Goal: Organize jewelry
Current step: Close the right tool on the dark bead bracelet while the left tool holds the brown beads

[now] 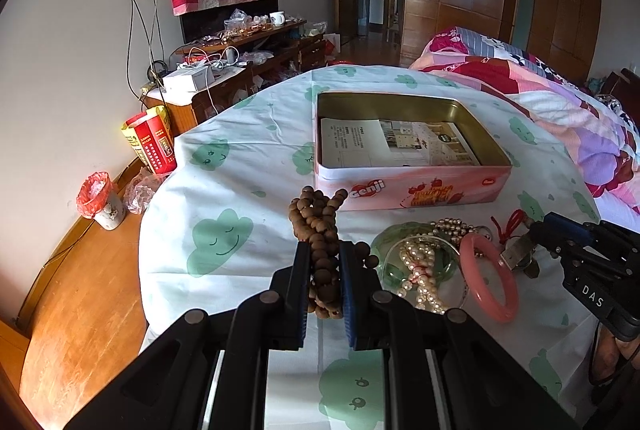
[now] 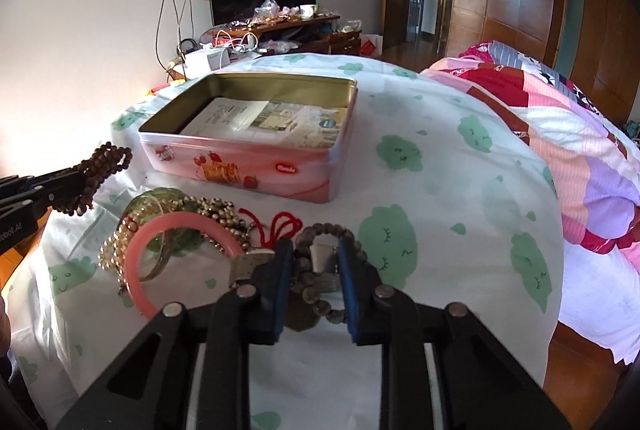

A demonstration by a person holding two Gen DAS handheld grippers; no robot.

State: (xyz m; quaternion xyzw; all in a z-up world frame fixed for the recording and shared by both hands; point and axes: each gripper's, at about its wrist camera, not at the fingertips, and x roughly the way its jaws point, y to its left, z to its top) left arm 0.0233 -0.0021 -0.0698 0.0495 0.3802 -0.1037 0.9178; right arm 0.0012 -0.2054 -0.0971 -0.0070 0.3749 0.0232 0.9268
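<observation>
Clamping the brown bead string (image 1: 320, 254) above the cloth, the left gripper (image 1: 323, 254) is hovering before the pink tin (image 1: 412, 185); the right gripper (image 2: 314, 254) is pinching a grey bead bracelet (image 2: 332, 230) beside the jewelry pile (image 2: 180, 230).

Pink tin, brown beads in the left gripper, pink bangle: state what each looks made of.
Pink tin: thin sheet metal, judging by the glossy printed outside and bare gold-toned inside.
Brown beads: matte round beads, likely wood or seed; the dull grainy surface suggests it.
Pink bangle: smooth, slightly translucent ring, perhaps glass, resin or dyed stone; the look leaves it open.
</observation>
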